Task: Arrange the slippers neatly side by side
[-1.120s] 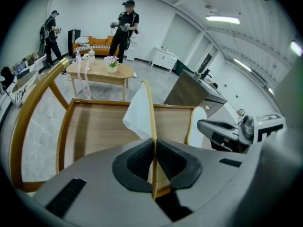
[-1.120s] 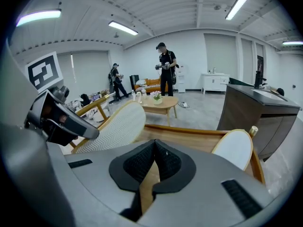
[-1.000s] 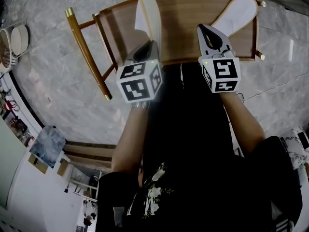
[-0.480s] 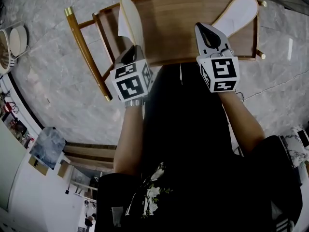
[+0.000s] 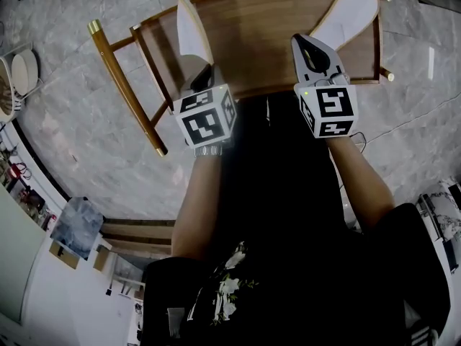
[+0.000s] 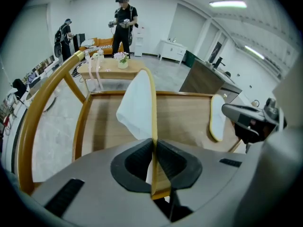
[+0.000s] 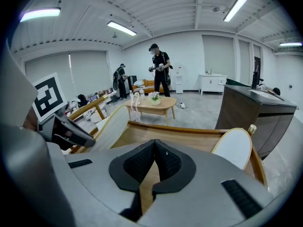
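Left hand-held gripper (image 5: 205,71), pinching a slipper (image 5: 189,34), shifted left above the wooden surface (image 5: 274,27) on marble floor (image 5: 72,121); right hand-held gripper (image 5: 307,43) pressed together.

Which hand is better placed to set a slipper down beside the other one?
Left. The left hand-held gripper grips one slipper on edge over the wooden table; the right hand-held gripper is shut, empty, short of the other slipper.
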Demonstrator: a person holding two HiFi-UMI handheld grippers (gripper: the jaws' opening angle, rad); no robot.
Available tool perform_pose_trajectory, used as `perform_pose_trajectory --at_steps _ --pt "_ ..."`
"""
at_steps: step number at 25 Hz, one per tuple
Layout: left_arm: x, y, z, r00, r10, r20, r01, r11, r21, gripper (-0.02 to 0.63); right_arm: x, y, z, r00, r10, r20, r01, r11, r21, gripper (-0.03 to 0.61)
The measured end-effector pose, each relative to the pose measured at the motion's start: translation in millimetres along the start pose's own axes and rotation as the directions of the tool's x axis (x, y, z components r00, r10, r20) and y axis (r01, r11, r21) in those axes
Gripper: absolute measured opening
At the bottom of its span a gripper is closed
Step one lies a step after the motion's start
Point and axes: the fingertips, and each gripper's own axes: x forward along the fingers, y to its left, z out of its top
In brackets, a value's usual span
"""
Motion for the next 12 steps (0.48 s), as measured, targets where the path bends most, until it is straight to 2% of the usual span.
perform_pose_trajectory --at_steps 6,12 --pt "15.6 -24.4 -1.1 0.998 -0.051 -0.021 0.052 0.998 0.041 0.038 -1.9 -3.3 -2.9 1.0 -0.026 0.003 0.026 1.0 0.011 0.0" --pt "31.0 -35.6 -1.6 0.995 -0.09 -0.047 0.089 0.996 -0.016 0.046 -14.3 -11.8 -17.1 0.997 -0.072 -0.016 0.073 0.997 0.032 0.0"
